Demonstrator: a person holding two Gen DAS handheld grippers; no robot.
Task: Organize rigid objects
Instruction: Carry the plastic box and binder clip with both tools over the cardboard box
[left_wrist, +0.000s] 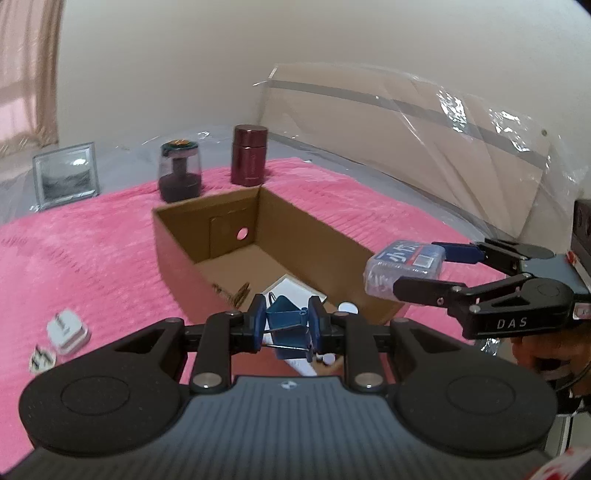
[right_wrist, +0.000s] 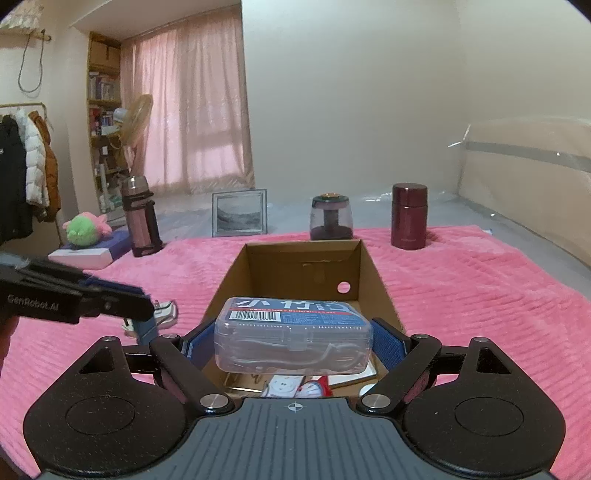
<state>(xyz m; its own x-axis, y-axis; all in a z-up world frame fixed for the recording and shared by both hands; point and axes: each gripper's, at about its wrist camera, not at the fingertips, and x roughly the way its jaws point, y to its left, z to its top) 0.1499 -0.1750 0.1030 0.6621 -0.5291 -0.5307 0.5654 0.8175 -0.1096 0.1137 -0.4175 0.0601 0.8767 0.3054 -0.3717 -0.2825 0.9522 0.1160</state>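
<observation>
We cannot make out much of what lies at the bottom of the cardboard box (left_wrist: 207, 236): our own grippers cover the near end, and only scraps of white, red and brass-coloured items peek out in the right wrist view. Our left gripper (left_wrist: 286, 325) is clenched on a blue binder clip (left_wrist: 286, 317), held over the box's near edge. Our right gripper (right_wrist: 293, 338) grasps a clear plastic case (right_wrist: 293, 334) by its ends, above the box's near end; its barcode label reads only here, and blurs in the left view. Only the right view shows the pink flask (right_wrist: 140, 218) and green plush toy (right_wrist: 83, 229); only the left shows the white plug (left_wrist: 68, 326) clearly on the pink blanket (left_wrist: 92, 251).
</observation>
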